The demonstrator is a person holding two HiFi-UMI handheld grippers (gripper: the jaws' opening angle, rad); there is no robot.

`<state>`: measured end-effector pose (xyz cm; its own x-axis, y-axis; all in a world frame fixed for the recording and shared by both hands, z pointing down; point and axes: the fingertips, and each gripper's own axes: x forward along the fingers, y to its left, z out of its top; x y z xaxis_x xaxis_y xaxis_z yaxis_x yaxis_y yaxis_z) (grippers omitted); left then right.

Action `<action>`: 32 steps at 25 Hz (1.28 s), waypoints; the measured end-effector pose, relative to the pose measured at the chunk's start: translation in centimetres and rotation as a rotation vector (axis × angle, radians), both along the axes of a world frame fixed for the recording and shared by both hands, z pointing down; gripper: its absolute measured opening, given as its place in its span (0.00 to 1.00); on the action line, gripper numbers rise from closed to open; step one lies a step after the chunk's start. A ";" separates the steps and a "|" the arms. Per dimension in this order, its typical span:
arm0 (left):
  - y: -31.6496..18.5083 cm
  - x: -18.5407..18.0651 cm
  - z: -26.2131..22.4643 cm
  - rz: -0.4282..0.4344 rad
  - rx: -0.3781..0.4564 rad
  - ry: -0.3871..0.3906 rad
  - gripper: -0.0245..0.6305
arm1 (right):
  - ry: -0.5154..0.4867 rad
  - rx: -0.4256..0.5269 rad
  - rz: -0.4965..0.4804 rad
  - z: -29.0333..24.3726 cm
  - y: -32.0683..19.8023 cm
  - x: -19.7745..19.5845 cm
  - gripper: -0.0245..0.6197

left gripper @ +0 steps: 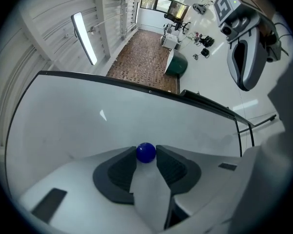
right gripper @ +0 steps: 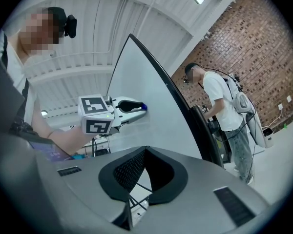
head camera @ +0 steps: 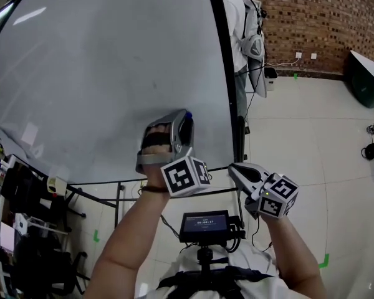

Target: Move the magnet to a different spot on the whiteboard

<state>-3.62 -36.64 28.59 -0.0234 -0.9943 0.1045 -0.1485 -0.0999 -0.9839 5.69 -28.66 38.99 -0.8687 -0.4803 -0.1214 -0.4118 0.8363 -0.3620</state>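
We face a large whiteboard [head camera: 100, 73] that fills most of the head view, its dark frame running down the right edge, with a brick wall [head camera: 318, 11] beyond it and a pale floor [head camera: 299, 129] below. Another person [right gripper: 223, 106] in a white shirt stands near the board's far edge. Our right gripper [head camera: 232, 167] hangs well off the board, below its lower right corner, with its fingers brought together at the tips and nothing between them. Our left gripper [head camera: 182, 118] is up against the board's lower right area. Its fingers sit either side of a small round blue magnet [left gripper: 146, 152] and touch it, holding it right at their tips, against the white surface.
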 end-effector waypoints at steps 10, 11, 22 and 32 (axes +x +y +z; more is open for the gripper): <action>0.7 1.8 1.1 -0.011 -0.010 0.112 0.28 | -0.009 -0.014 -0.058 1.5 -0.6 2.3 0.09; 0.9 1.7 1.2 -0.003 -0.027 0.161 0.28 | -0.009 -0.017 -0.061 1.5 -0.7 2.3 0.09; 6.5 -1.9 6.0 0.020 -0.233 0.757 0.28 | -0.025 -0.068 -0.078 3.2 -0.3 2.7 0.09; 12.9 -7.3 12.0 0.007 -0.294 1.353 0.20 | -0.041 -0.088 -0.087 4.5 1.1 1.1 0.09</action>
<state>-10.88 -23.76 40.57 0.2681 -0.9316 0.2456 -0.9595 -0.2812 -0.0193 6.82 -27.60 43.50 -0.9027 -0.4138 -0.1181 -0.3225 0.8323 -0.4509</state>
